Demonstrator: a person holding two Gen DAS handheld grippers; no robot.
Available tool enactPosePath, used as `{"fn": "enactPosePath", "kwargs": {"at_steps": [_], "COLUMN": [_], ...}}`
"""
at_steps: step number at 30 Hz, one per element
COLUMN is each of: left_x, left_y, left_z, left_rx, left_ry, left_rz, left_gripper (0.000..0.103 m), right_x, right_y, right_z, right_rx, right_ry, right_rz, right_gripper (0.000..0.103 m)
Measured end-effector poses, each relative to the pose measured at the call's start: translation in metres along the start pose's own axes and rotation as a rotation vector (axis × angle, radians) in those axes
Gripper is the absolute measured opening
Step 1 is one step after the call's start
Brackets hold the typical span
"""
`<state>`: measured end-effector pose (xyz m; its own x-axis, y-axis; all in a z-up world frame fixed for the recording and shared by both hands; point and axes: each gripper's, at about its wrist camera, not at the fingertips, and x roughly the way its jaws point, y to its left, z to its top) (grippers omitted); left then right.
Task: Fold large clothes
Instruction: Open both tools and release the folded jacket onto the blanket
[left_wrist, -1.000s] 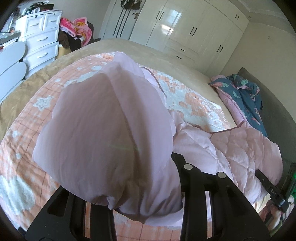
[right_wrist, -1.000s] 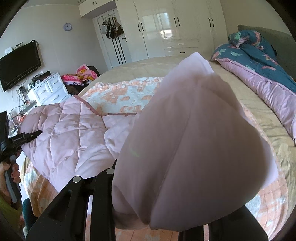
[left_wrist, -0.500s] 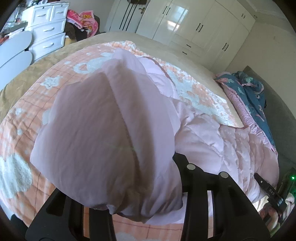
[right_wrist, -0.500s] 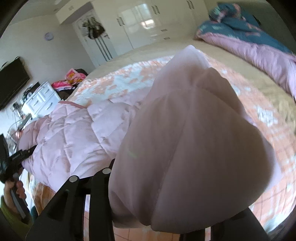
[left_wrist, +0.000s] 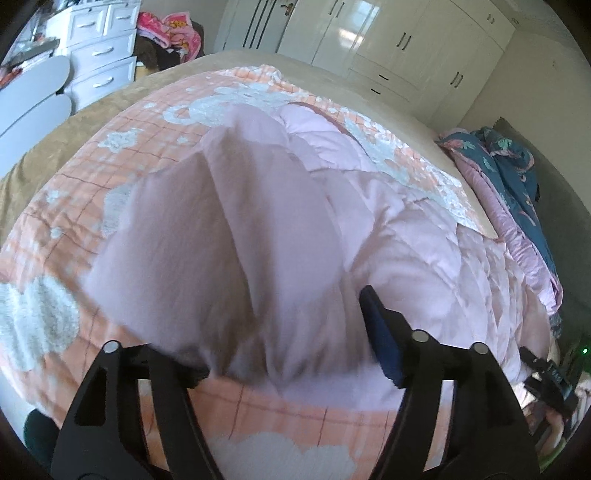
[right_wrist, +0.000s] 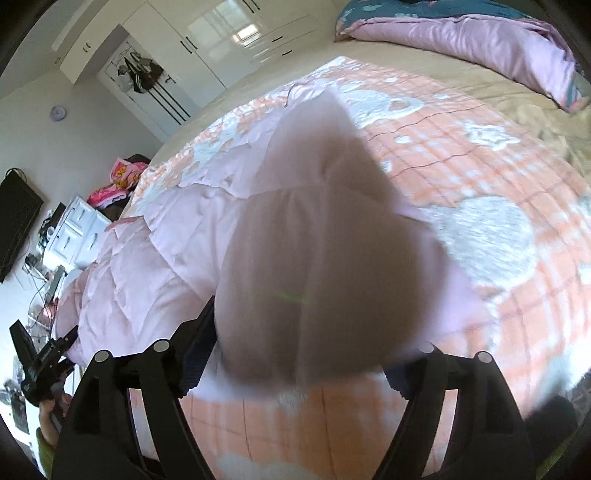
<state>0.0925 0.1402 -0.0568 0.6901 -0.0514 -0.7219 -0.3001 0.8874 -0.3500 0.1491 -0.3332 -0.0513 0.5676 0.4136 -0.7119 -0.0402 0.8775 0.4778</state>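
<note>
Item: our pale pink quilted padded coat (left_wrist: 424, 258), spread on the peach checked bedspread (left_wrist: 74, 206), long axis crosswise between us. Left gripper (left_wrist: 280, 354) and right gripper (right_wrist: 303, 373), both spread apart, cuffs slack between.

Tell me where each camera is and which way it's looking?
Left wrist: on the left gripper, looking along its fingers over the pink coat toward the wardrobe.
Right wrist: on the right gripper, looking across the coat toward the dresser; the left gripper shows too.
Both see the coat, the blanket and the wardrobe.
</note>
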Motion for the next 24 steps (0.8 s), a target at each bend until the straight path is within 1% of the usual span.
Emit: {"fn": "enactPosePath", "kwargs": {"at_steps": [2, 3, 5, 9, 11, 12, 13, 17, 24], "left_x": [-0.008, -0.012, -0.023, -0.046, -0.059, -0.064, -0.07, -0.093, -0.125], "left_y": [0.0, 0.001, 0.0, -0.003, -0.007, -0.008, -0.01, -0.018, -0.032], "left_z": [-0.004, -0.006, -0.009, -0.016, -0.019, -0.019, -0.018, -0.019, -0.024], "left_rx": [0.003, 0.004, 0.008, 0.032, 0.055, 0.061, 0.062, 0.082, 0.126], "left_ry": [-0.005, -0.005, -0.013, -0.036, -0.062, -0.069, -0.074, -0.114, -0.178], "left_rz": [-0.001, -0.003, -0.011, -0.021, -0.018, -0.02, -0.026, -0.047, -0.055], "left_gripper": [0.069, 0.071, 0.076, 0.084, 0.084, 0.089, 0.094, 0.094, 0.094], "right_x": [-0.015, -0.021, -0.041, -0.076, -0.092, -0.098, -0.107, -0.128, -0.157], "right_y": [-0.001, -0.001, 0.004, 0.013, 0.02, 0.024, 0.03, 0.046, 0.08], "right_z": [-0.003, -0.004, -0.009, -0.016, -0.02, -0.021, -0.024, -0.029, -0.044], "right_rx": [-0.005, -0.009, -0.027, -0.081, -0.112, -0.129, -0.153, -0.206, -0.316], "right_ry": [-0.014, -0.023, -0.078, -0.15, -0.186, -0.201, -0.224, -0.269, -0.335], "right_rz": [-0.014, -0.024, -0.051, -0.066, -0.067, -0.072, -0.071, -0.055, -0.019], "right_gripper": [0.076, 0.084, 0.092, 0.093, 0.096, 0.099, 0.099, 0.099, 0.099]}}
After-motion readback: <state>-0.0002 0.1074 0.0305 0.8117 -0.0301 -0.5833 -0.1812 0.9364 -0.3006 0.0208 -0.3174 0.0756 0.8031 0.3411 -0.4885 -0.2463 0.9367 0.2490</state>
